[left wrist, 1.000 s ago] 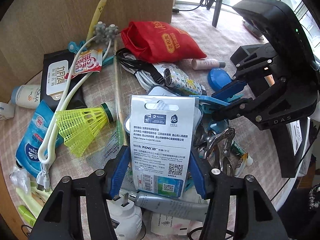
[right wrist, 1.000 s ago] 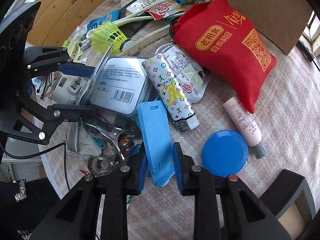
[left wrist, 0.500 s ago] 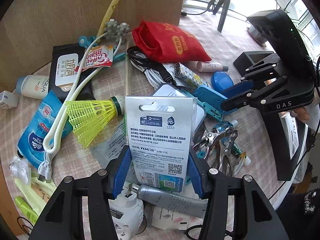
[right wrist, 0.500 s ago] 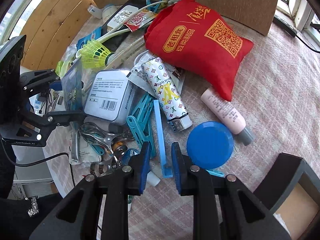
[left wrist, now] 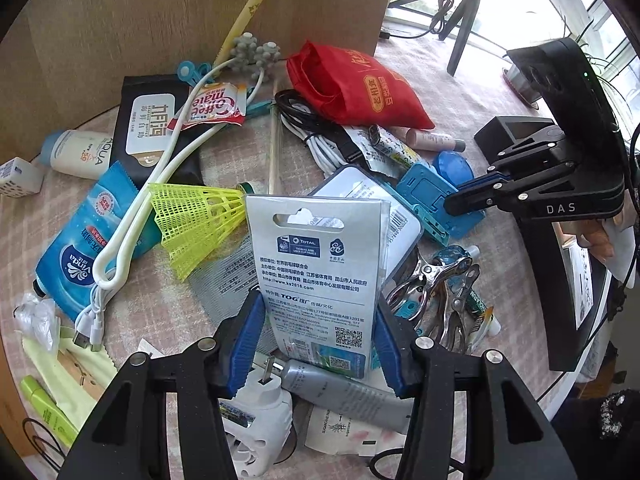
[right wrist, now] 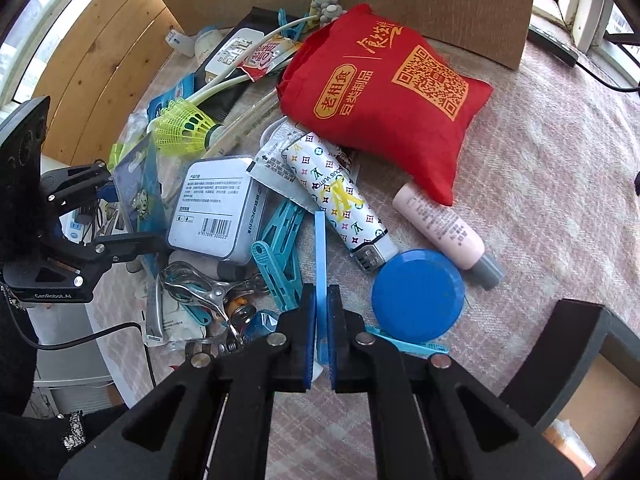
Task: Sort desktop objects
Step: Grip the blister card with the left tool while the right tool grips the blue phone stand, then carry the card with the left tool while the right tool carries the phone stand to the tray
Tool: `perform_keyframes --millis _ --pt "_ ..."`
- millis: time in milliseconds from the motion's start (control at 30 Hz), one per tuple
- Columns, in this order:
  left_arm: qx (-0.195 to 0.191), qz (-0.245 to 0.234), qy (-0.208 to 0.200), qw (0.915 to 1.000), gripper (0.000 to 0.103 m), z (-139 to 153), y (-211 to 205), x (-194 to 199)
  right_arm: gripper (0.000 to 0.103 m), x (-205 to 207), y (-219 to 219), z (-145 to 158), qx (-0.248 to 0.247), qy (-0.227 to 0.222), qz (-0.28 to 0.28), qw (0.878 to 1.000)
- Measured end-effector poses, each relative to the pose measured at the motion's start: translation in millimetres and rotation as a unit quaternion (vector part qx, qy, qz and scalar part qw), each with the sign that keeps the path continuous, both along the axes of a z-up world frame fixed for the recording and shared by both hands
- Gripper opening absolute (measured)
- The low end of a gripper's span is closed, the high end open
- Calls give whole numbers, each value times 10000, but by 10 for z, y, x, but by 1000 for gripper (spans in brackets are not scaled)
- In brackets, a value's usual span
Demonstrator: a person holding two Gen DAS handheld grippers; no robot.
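Note:
My left gripper [left wrist: 318,320] is shut on a white carded package [left wrist: 320,264] and holds it upright above the clutter; the package shows edge-on in the right wrist view [right wrist: 140,196]. My right gripper [right wrist: 320,320] is shut on a flat blue plastic stand [right wrist: 320,248], held on edge above the table; it also shows in the left wrist view [left wrist: 432,196] with the right gripper [left wrist: 472,196] on it. A white tin box [right wrist: 216,208] lies under the lifted package.
A red bag [right wrist: 384,96], patterned tube [right wrist: 336,196], pink bottle [right wrist: 444,228], blue lid [right wrist: 418,296], teal clips [right wrist: 280,252], metal clamps [left wrist: 436,292], yellow shuttlecock [left wrist: 196,224], cables [left wrist: 316,136] and tissue packs [left wrist: 84,248] crowd the table. A cardboard box [right wrist: 432,0] stands behind. A black box [right wrist: 580,360] is at right.
My right gripper closed on the blue stand, turned it on edge and lifted it. My left gripper rose with the carded package.

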State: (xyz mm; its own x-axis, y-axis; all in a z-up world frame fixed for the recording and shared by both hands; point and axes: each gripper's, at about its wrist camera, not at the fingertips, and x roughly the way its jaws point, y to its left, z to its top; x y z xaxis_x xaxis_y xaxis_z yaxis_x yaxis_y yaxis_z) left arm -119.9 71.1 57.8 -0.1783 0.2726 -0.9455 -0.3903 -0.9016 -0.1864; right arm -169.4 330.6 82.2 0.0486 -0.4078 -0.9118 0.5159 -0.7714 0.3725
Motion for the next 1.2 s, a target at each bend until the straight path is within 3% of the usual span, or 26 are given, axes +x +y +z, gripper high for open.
perform_keyframes --millis 200,467,533,800,1200 --pt "161 193 103 9996 50 153 -20 -50 5 163 95 224 -266 180 -203 9993" --pt "119 58 328 9994 50 421 211 12 5 218 2 523 -352 437 -706 9959" --pt "147 -108 392 9991 50 482 369 62 5 351 -85 480 -358 500 -912 9939" --pt "472 -709 378 9957 50 610 1246 242 5 646 976 637 -217 640 -2122 9749" --pt "888 -1866 123 9783 50 652 2806 717 5 1324 2395 678 203 784 -3693 9258"
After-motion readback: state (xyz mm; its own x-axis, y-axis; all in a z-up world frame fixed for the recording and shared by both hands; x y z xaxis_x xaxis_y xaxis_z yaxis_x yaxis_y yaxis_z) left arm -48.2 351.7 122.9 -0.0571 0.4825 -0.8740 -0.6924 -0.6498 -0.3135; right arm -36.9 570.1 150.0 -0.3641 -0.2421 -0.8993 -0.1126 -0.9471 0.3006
